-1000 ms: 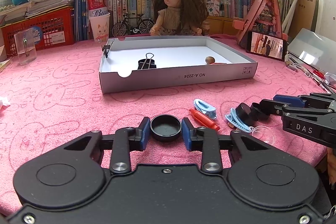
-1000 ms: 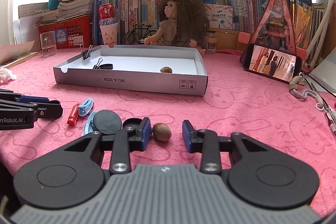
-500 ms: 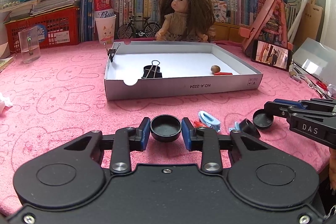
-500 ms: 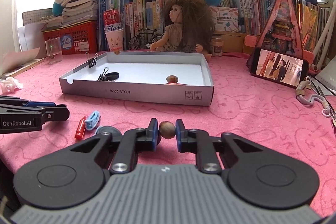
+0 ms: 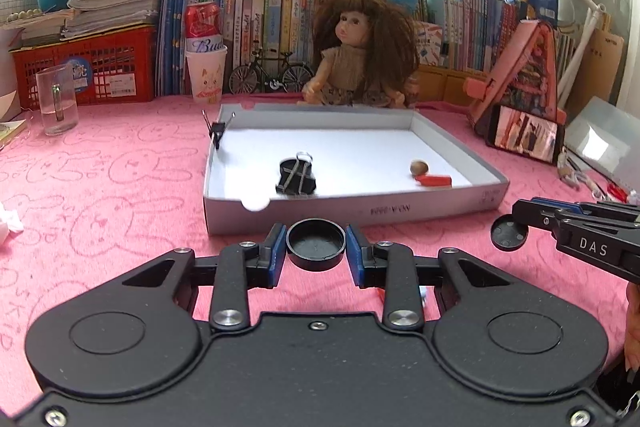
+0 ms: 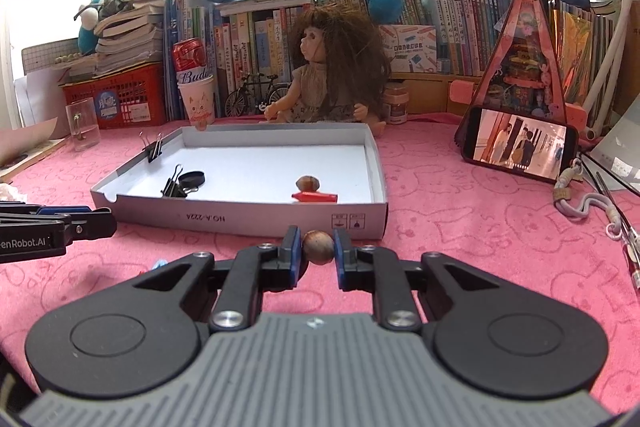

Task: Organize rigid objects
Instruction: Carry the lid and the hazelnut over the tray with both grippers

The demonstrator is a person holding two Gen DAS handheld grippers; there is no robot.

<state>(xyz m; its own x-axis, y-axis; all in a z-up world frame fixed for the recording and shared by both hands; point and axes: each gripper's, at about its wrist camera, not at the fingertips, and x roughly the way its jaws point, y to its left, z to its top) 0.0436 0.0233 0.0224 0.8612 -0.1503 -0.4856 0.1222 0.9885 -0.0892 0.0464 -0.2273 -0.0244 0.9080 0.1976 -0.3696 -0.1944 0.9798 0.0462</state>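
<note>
My left gripper (image 5: 316, 247) is shut on a round black cap (image 5: 316, 243), held just above the pink cloth before the white tray (image 5: 360, 217). Between the pads of my right gripper (image 6: 318, 251), shut on it, sits a brown nut (image 6: 318, 247), close to the tray's front wall (image 6: 240, 219). Inside the tray lie a black binder clip (image 5: 296, 179), a second nut (image 5: 419, 167), a red piece (image 5: 434, 181) and a black cap (image 6: 192, 179). Another clip (image 5: 218, 131) grips the tray's left wall. A further black cap (image 5: 509, 233) shows at the right gripper's tip; I cannot tell if they touch.
A doll (image 5: 360, 55) sits behind the tray, with a toy bicycle (image 5: 272, 77), paper cup (image 5: 206, 75) and red basket (image 5: 88, 67) along the book wall. A glass (image 5: 58, 99) stands far left. A phone (image 6: 520, 145) and cords (image 6: 580, 203) occupy the right side.
The right gripper closed on the nut and lifted it toward the tray. The left gripper rose with the black cap and came nearer the tray too. The loose clips dropped out of sight below.
</note>
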